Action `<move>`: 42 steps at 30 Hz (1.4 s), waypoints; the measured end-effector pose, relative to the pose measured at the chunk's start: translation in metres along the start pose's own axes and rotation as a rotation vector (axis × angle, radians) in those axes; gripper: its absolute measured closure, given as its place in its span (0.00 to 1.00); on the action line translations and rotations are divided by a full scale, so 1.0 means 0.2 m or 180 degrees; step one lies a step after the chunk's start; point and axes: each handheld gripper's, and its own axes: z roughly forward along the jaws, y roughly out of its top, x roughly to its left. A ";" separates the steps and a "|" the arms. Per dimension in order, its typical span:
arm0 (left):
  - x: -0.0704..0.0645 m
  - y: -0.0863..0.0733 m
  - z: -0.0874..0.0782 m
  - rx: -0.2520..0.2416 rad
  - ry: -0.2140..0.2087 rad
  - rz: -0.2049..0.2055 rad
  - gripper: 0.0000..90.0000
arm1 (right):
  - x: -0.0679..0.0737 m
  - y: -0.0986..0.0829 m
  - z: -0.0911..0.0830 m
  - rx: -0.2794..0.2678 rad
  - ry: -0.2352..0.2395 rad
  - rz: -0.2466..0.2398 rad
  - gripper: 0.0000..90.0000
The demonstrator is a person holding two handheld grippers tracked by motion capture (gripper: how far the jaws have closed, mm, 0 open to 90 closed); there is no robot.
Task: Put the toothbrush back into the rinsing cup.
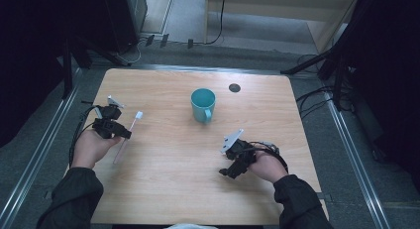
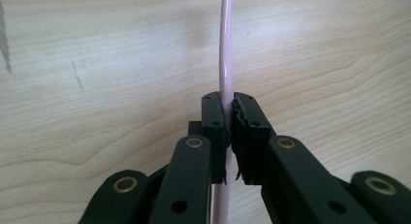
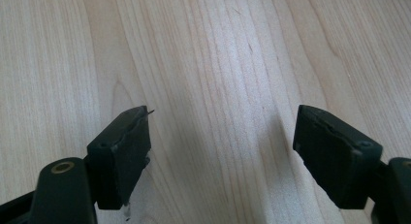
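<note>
Dark sleeves come in from the bottom edge of the high view, one at each lower corner, each hand carrying a black gripper over the pale wooden worktop (image 1: 168, 154).

At the left of that frame, the left gripper (image 1: 123, 134) sits close to the worktop's left edge, its jaws clamped together on the handle of a pink toothbrush (image 1: 127, 136). In the left gripper view the slim pink handle (image 2: 226, 64) runs straight up the middle of the frame, pinched between the two black pads (image 2: 213, 118), with wood grain behind it. From above, the toothbrush lies slanted, its white head towards the upper right and its handle end towards the lower left, just beside the hand.

Lower right of centre in the high view, the right gripper (image 1: 224, 172) is held near the worktop, well apart from the toothbrush. Its own view shows the two jaws spread wide with nothing but bare wood between them.

Towards the upper middle of the high view a teal mug (image 1: 203, 105) stands upright, handle pointing towards the bottom of the frame. Just to its upper right is a small dark round spot (image 1: 235, 87) in the worktop.
</note>
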 end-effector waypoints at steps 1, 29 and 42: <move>0.00 0.00 -0.01 -0.0048 -0.0021 -0.0003 0.94 | 0.00 0.00 0.00 -0.0002 0.0001 -0.0001 0.24; -0.18 -0.04 -0.20 -0.1207 -0.0170 0.0402 0.94 | 0.00 0.00 0.00 -0.0012 0.0014 0.0003 0.24; -0.22 -0.07 -0.25 -0.1703 -0.0330 0.0431 0.94 | 0.00 0.00 0.00 -0.0019 0.0015 0.0012 0.24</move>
